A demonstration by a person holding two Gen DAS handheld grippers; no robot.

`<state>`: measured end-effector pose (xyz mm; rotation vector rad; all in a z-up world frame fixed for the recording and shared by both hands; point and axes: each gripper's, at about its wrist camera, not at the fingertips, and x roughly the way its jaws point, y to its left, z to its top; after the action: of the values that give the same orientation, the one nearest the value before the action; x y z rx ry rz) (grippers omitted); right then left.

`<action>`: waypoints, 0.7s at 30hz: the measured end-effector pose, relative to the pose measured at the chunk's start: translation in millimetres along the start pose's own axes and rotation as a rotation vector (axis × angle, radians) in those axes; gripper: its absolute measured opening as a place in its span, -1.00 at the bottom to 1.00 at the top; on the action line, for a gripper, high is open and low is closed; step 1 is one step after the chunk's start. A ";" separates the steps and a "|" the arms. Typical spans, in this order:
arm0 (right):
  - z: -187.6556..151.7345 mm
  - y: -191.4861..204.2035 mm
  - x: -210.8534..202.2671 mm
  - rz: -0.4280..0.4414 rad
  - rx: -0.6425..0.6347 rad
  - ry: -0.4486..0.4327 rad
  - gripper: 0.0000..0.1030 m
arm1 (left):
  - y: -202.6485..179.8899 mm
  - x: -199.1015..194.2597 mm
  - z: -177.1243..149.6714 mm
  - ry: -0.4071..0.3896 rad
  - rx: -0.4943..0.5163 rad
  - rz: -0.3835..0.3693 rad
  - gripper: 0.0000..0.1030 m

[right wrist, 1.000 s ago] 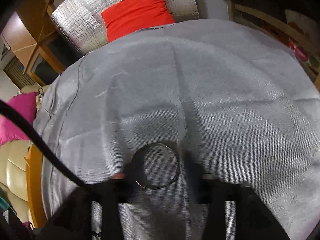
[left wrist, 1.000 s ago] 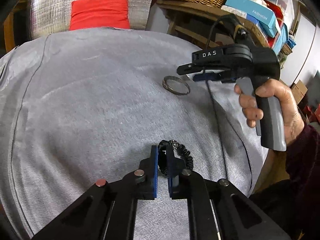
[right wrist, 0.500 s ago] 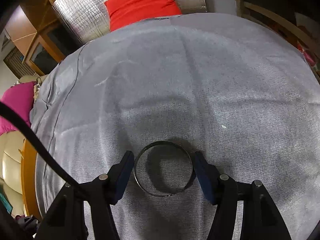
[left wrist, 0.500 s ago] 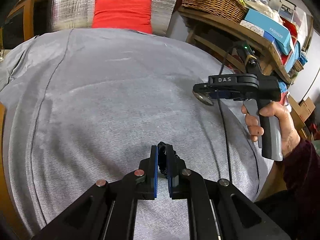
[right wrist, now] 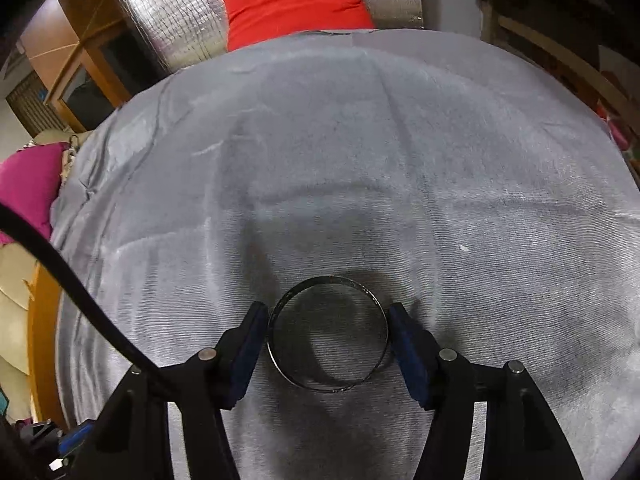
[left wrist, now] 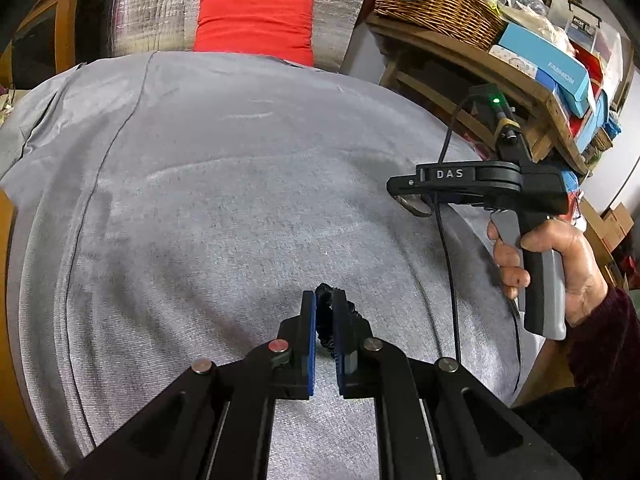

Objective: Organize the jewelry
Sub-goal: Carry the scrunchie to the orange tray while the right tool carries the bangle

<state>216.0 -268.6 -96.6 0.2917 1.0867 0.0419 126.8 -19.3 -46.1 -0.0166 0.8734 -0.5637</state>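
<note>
My left gripper is shut on a black beaded bracelet and holds it above the grey cloth. My right gripper grips a thin silver bangle across its width, both blue pads touching its rim, lifted above the cloth. In the left wrist view the right gripper is at the right, held by a hand, with the bangle hanging under its fingers.
A silver quilted bolster with a red cushion lies at the far edge of the cloth. A wooden shelf with a wicker basket and boxes stands at the right. A black cable hangs from the right gripper.
The right gripper closed on the bangle that lay on the cloth and lifted it. The left gripper rose with the beaded bracelet.
</note>
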 end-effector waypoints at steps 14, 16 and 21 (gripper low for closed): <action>-10.4 57.7 -32.6 0.227 -0.047 -0.073 0.24 | 14.4 -41.2 -2.1 -0.109 -0.056 0.007 -0.85; -14.0 70.4 -38.3 0.262 -0.053 -0.092 0.24 | 18.9 -54.8 -5.3 -0.138 -0.073 0.006 -0.85; -27.0 98.7 -50.5 0.324 -0.068 -0.129 0.24 | 28.9 -93.2 -18.0 -0.226 -0.112 0.036 -0.85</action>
<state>179.4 -176.9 -39.5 0.4020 0.8999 0.3442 79.7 53.3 2.4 -0.1633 0.6829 -0.4681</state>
